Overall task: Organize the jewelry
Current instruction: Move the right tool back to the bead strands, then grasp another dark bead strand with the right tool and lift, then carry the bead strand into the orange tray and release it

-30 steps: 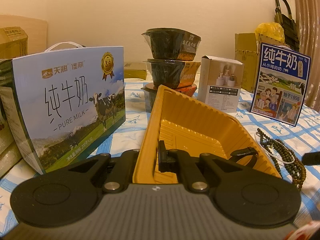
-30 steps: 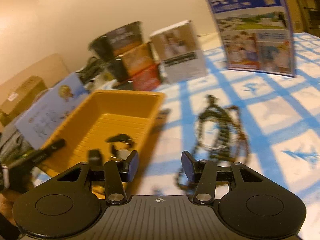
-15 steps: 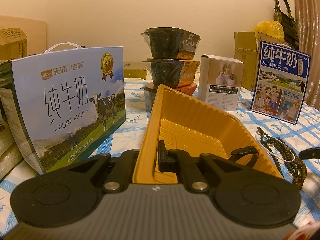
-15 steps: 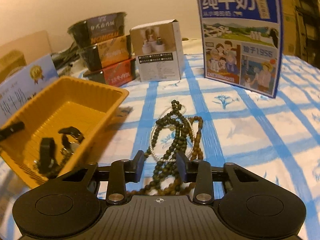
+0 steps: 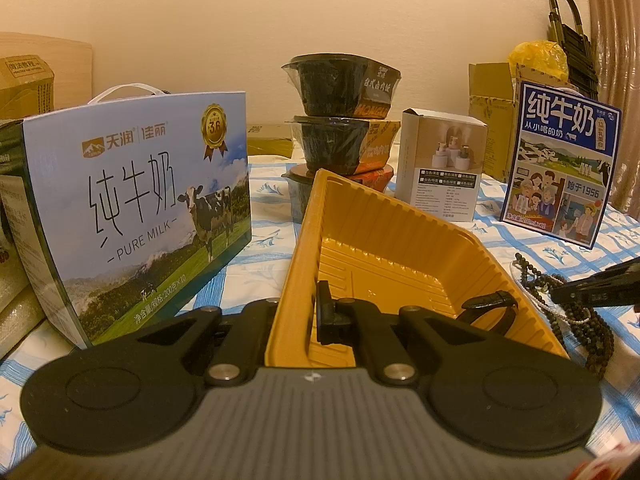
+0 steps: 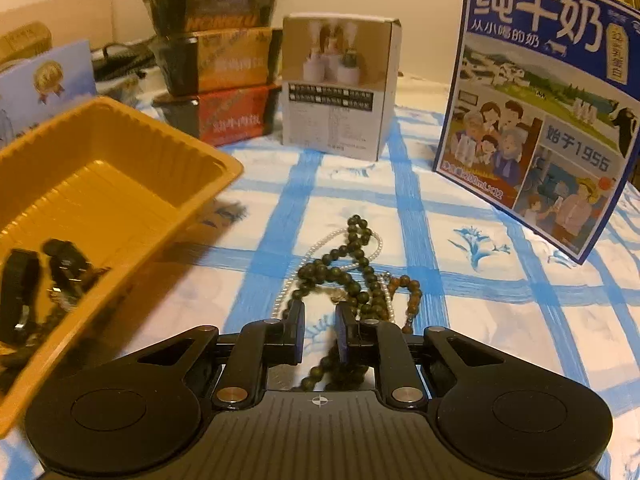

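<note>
1. Tablecloth [image 6: 420, 216], blue-checked, spread under everything; ahead of both my pairs of jaws.
2. Milk carton [image 5: 132, 216], pale blue, standing just beyond my left jaws on their left side. A darker blue milk box [image 6: 536, 120] stands ahead and to the right of my right jaws.
3. Yellow tray [image 5: 380, 236], ribbed thin plastic. My left gripper [image 5: 304, 316] pinches its near wall, jaws pressed together on it. I judge it light and bendy, so it wants steadying.
4. Watch strap [image 5: 490, 304], black, lying inside the tray, right of my left jaws.
5. Bead strings [image 6: 352, 268]: dark green beads tangled with a brown strand and a thin pearl chain, heaped on the cloth, outside the tray.
   - Place: directly at my right gripper [image 6: 319, 334], some loops running between the jaws and under them.
   - Jaws: closing now; a gap shows, pads not yet pressing.
   - Handling, my judgement: limp, light, hard round beads likely to roll off the pads; the pearl chain looks delicate.
   - Hold: across several bunched strands near the heap's middle, so loops dangle evenly.
</note>
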Demonstrator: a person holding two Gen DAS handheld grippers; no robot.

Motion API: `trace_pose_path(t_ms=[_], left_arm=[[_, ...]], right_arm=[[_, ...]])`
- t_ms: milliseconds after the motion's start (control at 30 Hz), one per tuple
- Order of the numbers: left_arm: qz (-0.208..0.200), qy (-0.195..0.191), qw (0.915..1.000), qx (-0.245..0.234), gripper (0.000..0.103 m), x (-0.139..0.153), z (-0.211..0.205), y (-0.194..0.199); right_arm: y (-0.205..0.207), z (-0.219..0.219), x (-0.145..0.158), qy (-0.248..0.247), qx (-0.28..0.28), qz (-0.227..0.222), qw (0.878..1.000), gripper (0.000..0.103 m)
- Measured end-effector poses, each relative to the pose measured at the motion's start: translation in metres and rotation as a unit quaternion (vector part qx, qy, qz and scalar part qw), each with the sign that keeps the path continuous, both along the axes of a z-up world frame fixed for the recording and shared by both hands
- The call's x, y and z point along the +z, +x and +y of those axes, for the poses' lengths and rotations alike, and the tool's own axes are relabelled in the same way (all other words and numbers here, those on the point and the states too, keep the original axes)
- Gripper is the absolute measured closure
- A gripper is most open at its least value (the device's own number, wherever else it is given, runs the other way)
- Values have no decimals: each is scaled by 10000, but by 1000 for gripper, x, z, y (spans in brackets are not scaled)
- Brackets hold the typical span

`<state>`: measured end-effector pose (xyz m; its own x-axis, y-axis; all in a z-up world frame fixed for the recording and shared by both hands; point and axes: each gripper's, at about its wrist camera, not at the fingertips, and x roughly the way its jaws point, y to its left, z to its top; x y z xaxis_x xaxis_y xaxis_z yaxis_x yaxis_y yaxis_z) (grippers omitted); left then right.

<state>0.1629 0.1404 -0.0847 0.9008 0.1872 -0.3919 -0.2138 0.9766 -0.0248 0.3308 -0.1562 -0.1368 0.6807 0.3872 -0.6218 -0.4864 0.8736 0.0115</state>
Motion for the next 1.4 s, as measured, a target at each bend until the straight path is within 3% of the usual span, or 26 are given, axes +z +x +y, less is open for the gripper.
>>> trace_pose_path(t_ms=[433, 600, 767, 933, 1067, 1200, 1400], left_arm=[[3, 0, 10000, 8, 99, -1, 0, 1], [1, -1, 10000, 8, 99, -1, 0, 0], [0, -10, 10000, 9, 99, 0, 0, 0], [-2, -13, 10000, 11, 99, 0, -1, 0], [-5, -26, 10000, 19, 99, 0, -1, 0], [-1, -22, 10000, 18, 99, 0, -1, 0], [-12, -33, 10000, 19, 99, 0, 0, 0]], right_arm=[[20, 11, -6, -272, 54, -210, 9994, 87], [22, 14, -9, -404, 95, -290, 9987, 97], [15, 13, -13, -484, 90, -378, 9981, 98], [1, 4, -1, -139, 56, -394, 9991, 98], [-15, -6, 18, 507, 45, -297, 9983, 98], [-33, -9, 39, 1226, 140, -89, 9923, 98], [-60, 7, 59, 1898, 647, 278, 9793, 98]])
